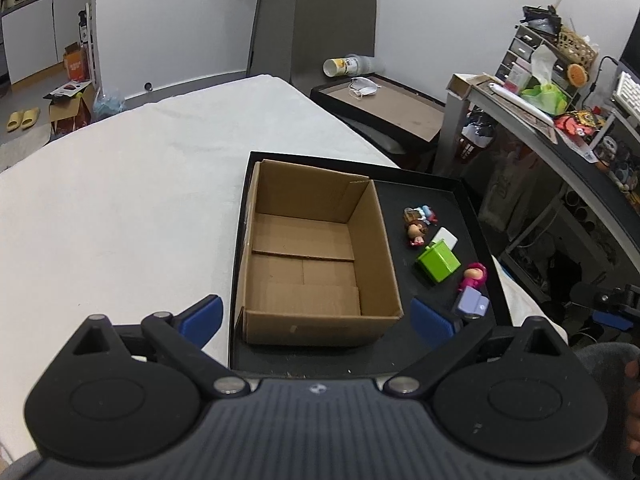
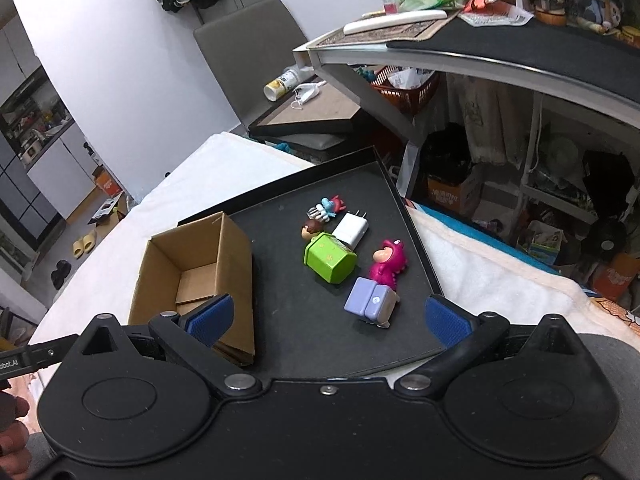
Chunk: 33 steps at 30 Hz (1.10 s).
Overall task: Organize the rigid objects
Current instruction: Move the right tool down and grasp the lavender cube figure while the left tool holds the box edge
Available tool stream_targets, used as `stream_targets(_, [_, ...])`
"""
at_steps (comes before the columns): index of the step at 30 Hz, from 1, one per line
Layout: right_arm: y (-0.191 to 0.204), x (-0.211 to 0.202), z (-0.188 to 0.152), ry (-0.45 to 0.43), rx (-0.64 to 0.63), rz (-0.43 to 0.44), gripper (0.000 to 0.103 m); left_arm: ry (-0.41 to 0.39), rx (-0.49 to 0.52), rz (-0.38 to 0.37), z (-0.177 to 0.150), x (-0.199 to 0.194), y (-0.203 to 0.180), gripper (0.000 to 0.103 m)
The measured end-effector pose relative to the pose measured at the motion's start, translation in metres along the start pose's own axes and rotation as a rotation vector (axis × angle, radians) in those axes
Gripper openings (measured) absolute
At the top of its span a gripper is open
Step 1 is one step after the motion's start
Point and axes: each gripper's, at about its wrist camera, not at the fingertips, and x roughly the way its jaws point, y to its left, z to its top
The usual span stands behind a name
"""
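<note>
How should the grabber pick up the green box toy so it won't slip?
Probably best to grip the green box toy across its two flat side faces, coming from above with the open right gripper. It lies tipped over on the black tray, crowded by the white charger behind.

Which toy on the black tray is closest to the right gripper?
The little purple toy. It sits at the near end of the cluster, ahead of the open right gripper; the pink figure and green box lie farther back.

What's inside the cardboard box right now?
Nothing visible: the cardboard box shows only its bare flap floor in the left wrist view. The near wall hides a thin strip of floor just behind it. All the toys lie outside it on the black tray.
</note>
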Motion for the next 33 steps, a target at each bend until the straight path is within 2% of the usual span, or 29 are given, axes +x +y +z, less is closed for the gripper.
stream_targets(4, [-0.004,0.01,0.006,0.008,0.012,-0.022,0.102,-0.017,-0.023,0.005,0.004,0.012,0.006,0.097])
stream_targets(7, [-0.007,0.015,0.011,0.016,0.017,-0.039,0.102,0.001,-0.035,0.003,0.01,0.024,0.01,0.092])
stream_targets(14, [0.001,0.027,0.019,0.061,-0.032,0.0,0.102,0.016,-0.065,0.013,0.022,0.05,0.023,0.079])
stream_targets(17, [0.002,0.037,0.022,0.084,-0.034,-0.018,0.102,0.011,-0.062,0.009,0.024,0.06,0.027,0.074])
stream_targets(23, [0.0,0.053,0.024,0.121,-0.003,-0.037,0.102,0.049,-0.118,0.0,0.025,0.08,0.04,0.06])
stream_targets(26, [0.002,0.063,0.028,0.141,0.014,-0.037,0.102,0.084,-0.163,-0.005,0.025,0.085,0.049,0.056])
stream_targets(28, [0.002,0.073,0.031,0.17,0.028,-0.052,0.099,0.11,-0.19,0.007,0.026,0.087,0.054,0.054])
stream_targets(33, [-0.006,0.101,0.037,0.237,0.096,-0.067,0.082,0.176,-0.194,0.016,0.029,0.096,0.06,0.047])
